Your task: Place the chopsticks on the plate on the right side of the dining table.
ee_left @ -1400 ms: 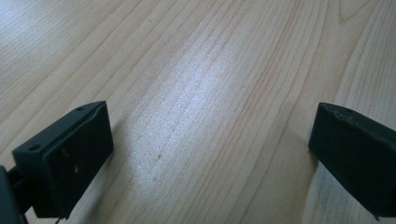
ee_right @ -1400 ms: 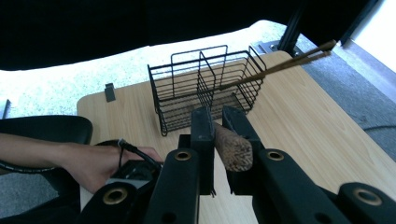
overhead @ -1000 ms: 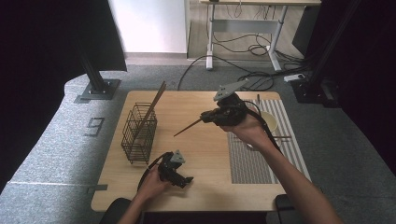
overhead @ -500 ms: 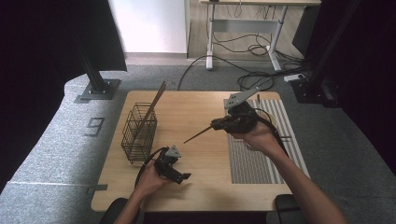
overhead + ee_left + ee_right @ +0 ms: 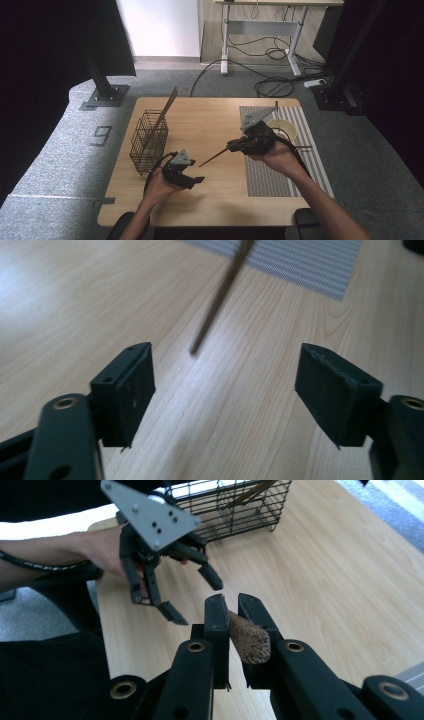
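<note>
My right tongs (image 5: 234, 145) pinch the chopstick (image 5: 216, 156) by its thick end, tip hanging above the table (image 5: 210, 120). My left tongs (image 5: 192, 181), empty, have just been closing; misjudging the handover could knock it loose.

Pale, smooth-grained wood table (image 5: 210, 120), black wire-mesh basket (image 5: 148, 142), dark rough-speckled wooden stick (image 5: 248, 639), matt black plastic tongs (image 5: 230, 611).

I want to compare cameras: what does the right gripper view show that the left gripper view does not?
Right gripper view: the right gripper shut on the chopstick's thick end, and the wire basket beyond the left gripper.
Left gripper view: the striped mat and the left gripper's open, empty jaws.
Both: the chopstick and the wooden table.
</note>
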The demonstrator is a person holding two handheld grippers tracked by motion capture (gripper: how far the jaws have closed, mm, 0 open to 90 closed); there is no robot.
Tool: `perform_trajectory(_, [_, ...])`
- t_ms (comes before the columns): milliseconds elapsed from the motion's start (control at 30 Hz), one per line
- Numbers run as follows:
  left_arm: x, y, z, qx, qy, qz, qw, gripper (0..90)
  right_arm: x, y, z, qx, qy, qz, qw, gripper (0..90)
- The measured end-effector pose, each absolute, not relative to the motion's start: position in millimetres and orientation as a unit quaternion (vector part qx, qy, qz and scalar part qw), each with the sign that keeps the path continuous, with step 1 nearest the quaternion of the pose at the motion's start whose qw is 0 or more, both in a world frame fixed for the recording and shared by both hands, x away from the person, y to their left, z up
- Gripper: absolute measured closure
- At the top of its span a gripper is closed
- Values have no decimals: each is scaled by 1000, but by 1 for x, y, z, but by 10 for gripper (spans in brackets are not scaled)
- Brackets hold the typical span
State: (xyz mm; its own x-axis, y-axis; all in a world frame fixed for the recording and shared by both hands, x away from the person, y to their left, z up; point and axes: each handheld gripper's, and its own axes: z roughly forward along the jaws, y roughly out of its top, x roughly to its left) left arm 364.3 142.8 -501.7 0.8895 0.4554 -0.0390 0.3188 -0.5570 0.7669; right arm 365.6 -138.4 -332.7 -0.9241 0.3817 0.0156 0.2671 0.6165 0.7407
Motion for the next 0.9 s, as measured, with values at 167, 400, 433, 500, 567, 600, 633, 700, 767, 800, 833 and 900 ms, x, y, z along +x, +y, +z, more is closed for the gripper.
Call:
perform_trajectory(167, [361,139,-497,875,201,80,433,332,361,-134,-341,173,900,397,59,824])
perform_trajectory(400, [358,135,-492,868,182,81,454,529,357,-122,-352,161,905,393,37,824])
perform_trajectory(433, [357,135,-492,867,178,81,458,554,357,-121,-353,159,905,393,35,824])
perform_trajectory(500, [356,133,-491,867,172,81,461,606,357,-117,-355,156,906,392,30,824])
perform_trajectory(567, [355,132,-491,867,167,79,463,655,358,-115,-357,157,907,389,27,824])
perform_trajectory(600, [354,131,-491,869,162,81,461,670,358,-115,-357,158,907,389,26,824])
perform_trajectory(633, [354,130,-491,870,159,80,461,688,359,-114,-358,159,907,389,24,824])
perform_trajectory(700, [353,129,-491,870,152,82,461,723,360,-114,-359,160,907,390,22,824])
perform_trajectory(767, [351,127,-491,871,145,85,462,764,361,-113,-359,163,906,390,20,824])
perform_trajectory(800, [350,126,-491,870,141,86,464,782,361,-113,-359,163,906,390,19,824])
perform_trajectory(833, [350,126,-491,871,136,89,464,802,362,-113,-359,164,905,391,18,824])
perform_trajectory(900, [348,124,-491,873,126,93,462,818,363,-114,-359,165,904,393,15,824])
